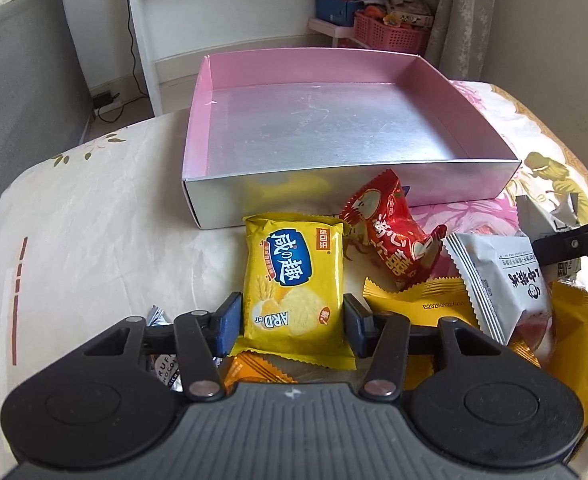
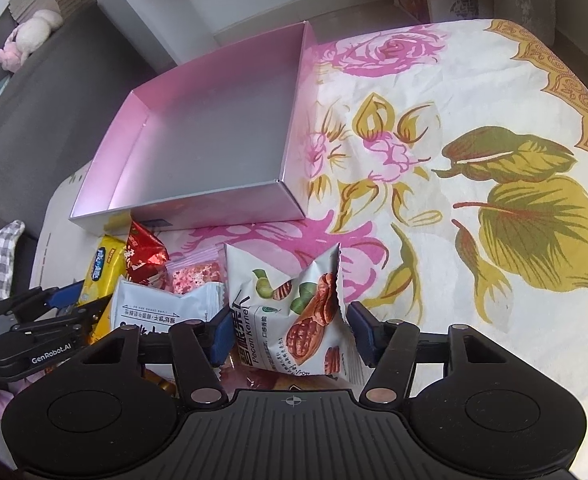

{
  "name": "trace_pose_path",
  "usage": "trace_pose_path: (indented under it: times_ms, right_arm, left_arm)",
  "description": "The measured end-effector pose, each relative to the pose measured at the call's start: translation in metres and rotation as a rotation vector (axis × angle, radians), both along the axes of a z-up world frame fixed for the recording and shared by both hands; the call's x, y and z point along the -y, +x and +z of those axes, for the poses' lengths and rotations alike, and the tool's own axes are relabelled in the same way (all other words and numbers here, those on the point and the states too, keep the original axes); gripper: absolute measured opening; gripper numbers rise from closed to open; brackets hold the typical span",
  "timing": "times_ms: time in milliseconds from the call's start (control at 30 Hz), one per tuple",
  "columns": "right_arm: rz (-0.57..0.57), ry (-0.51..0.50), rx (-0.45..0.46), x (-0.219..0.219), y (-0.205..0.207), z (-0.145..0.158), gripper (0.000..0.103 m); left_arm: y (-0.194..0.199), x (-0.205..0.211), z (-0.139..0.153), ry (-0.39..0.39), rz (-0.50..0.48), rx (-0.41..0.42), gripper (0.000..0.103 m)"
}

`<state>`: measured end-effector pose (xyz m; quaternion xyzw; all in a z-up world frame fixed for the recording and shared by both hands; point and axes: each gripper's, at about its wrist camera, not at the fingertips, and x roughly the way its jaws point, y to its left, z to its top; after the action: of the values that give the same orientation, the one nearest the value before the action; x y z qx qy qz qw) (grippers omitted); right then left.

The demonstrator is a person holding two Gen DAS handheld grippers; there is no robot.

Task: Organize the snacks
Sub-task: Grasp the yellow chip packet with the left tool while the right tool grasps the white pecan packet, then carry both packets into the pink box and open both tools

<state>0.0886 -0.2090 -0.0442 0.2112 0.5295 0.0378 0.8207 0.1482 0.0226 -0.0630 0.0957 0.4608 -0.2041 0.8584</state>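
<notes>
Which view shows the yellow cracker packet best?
The left wrist view: the yellow cracker packet lies face up in mid-frame between the left gripper jaws, its printed front showing whole. The right wrist view catches only a narrow strip of it at the left, partly hidden by the red packet and the left gripper.

Lower edge of the yellow biscuit pack (image 1: 294, 284) overlapping an orange packet (image 1: 254, 372), mostly hidden beneath it and the left hand-held gripper (image 1: 292, 322). Silver-wrapped chocolate (image 1: 166, 364) behind the left linkage, label cut to a few letters. Pink-speckled pouch (image 2: 196, 274) half buried under the white packet (image 2: 162, 308) and the pecan packet (image 2: 294, 312). Lower print of the pecan packet covered by the right hand-held gripper (image 2: 290, 334) body. Shelf baskets (image 1: 390, 30) too small to read.
</notes>
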Motion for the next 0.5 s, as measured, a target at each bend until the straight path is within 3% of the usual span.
trace_pose_path:
  times_ms: [300,500]
  right_arm:
    - [0.0,-0.015,0.015,-0.002,-0.002,0.006,0.05]
    - [-0.022,0.0,0.041,0.006,-0.004,0.015,0.05]
  left_arm:
    - [-0.003,-0.002,0.004,-0.021,0.052,-0.03,0.046]
    - [-0.008,-0.003,0.015,-0.01,0.054,0.002,0.045]
